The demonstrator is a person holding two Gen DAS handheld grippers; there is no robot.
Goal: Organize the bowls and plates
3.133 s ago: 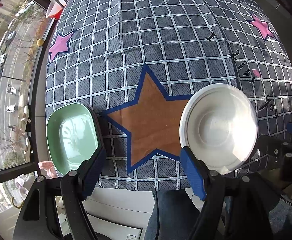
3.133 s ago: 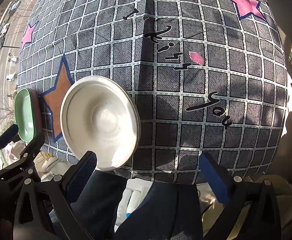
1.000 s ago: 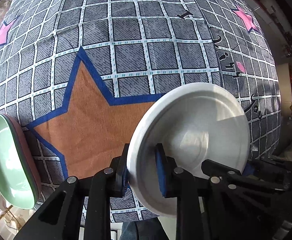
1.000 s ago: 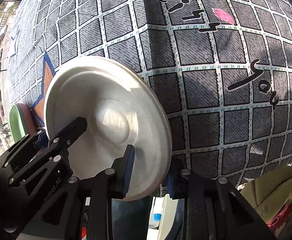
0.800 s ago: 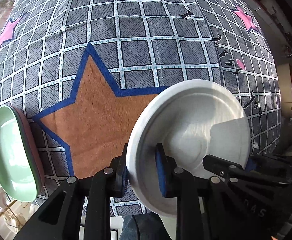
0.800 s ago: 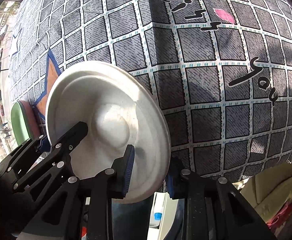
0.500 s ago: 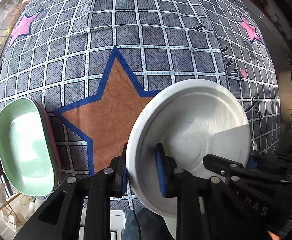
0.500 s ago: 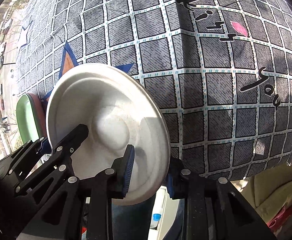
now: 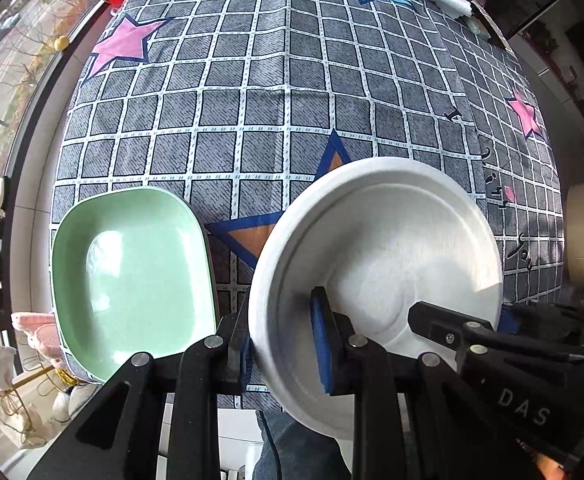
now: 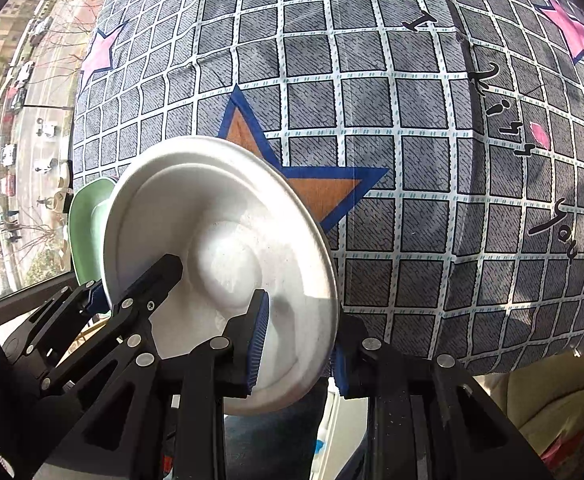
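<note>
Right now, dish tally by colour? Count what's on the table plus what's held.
White: 1, the round white plate clamped at its rim by both the left gripper and the right gripper.
Green: 1, the green dish at the edge of the checked tablecloth.
Total: 2

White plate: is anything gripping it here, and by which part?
Both grippers hold the white plate by its rim: the left gripper clamps the near-left edge, the right gripper the near-right edge, one pad above and one below.
</note>
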